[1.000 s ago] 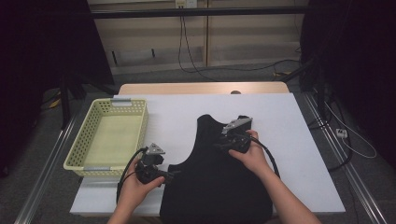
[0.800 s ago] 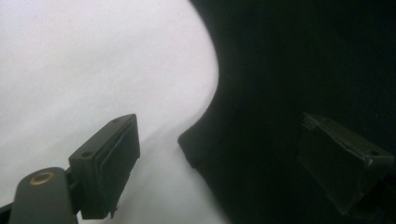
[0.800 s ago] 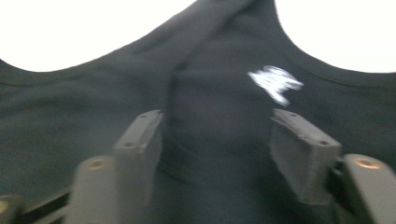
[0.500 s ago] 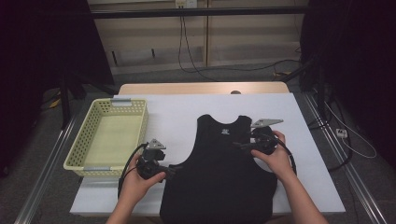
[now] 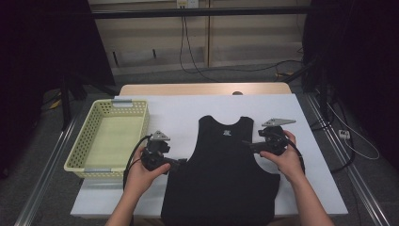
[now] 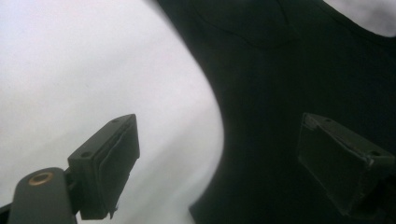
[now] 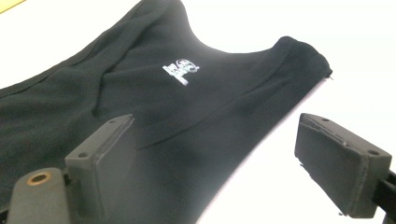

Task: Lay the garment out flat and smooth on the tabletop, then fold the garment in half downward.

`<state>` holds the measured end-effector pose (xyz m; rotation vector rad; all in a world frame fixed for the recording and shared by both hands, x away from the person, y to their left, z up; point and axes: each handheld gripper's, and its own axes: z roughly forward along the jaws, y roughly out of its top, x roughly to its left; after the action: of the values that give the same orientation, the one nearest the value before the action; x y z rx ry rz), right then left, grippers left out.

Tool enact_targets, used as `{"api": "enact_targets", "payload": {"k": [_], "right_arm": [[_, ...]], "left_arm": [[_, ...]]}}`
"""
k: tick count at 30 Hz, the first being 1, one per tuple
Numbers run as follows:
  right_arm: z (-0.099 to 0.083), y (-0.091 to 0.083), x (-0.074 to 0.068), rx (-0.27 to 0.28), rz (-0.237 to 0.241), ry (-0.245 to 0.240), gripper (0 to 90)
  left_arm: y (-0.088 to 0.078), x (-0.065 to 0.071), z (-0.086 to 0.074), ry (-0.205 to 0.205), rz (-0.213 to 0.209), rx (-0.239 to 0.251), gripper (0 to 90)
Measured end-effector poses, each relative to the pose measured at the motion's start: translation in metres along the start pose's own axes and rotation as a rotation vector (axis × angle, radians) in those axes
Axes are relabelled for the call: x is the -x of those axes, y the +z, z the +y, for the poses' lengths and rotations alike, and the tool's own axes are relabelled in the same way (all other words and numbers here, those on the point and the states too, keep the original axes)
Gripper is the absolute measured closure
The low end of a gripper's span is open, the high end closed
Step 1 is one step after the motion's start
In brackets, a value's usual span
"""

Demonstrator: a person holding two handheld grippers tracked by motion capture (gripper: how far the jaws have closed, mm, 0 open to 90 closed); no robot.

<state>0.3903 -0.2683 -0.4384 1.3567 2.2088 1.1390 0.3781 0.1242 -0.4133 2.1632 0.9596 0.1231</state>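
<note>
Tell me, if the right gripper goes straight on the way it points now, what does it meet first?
Most likely the black top. The right gripper has open jaws, which have just been opening, with nothing between them. It points at the shoulder strap by the armhole edge. Depth is unclear; it might slide over the white table.

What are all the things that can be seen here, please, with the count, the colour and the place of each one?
tank top: one, black, spread flat on the table, neck away from the person, small white mark inside the neck
basket: one, pale yellow, on the table left of the tank top
table: one, white top with a wooden edge at the far side
cables: several, dark, on the floor behind the table
left gripper: one, black, jaws open at the tank top's left edge
right gripper: one, black, jaws open at the tank top's right armhole
hands: two, each holding a gripper
</note>
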Motion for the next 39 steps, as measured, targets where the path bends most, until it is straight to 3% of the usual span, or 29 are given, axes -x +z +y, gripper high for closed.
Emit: {"api": "enact_targets", "payload": {"k": [10,16,29,31,39], "right_arm": [[-0.002,0.000,0.005,-0.008,0.003,0.031,14.0],[-0.004,-0.004,0.005,0.006,-0.014,0.031,14.4],[-0.009,-0.011,0.003,0.028,-0.025,0.019,15.4],[-0.009,-0.011,0.004,0.031,-0.022,0.029,15.6],[-0.008,-0.008,0.009,0.030,-0.032,0.044,16.7]], "left_arm": [[0.018,-0.006,0.016,-0.007,0.006,-0.012,13.7],[0.028,-0.008,0.025,0.017,0.007,-0.036,13.5],[0.029,-0.012,0.034,0.028,-0.009,-0.035,12.9],[0.029,-0.013,0.034,0.015,-0.002,-0.018,12.9],[0.030,-0.017,0.035,0.014,0.006,-0.028,12.9]]}}
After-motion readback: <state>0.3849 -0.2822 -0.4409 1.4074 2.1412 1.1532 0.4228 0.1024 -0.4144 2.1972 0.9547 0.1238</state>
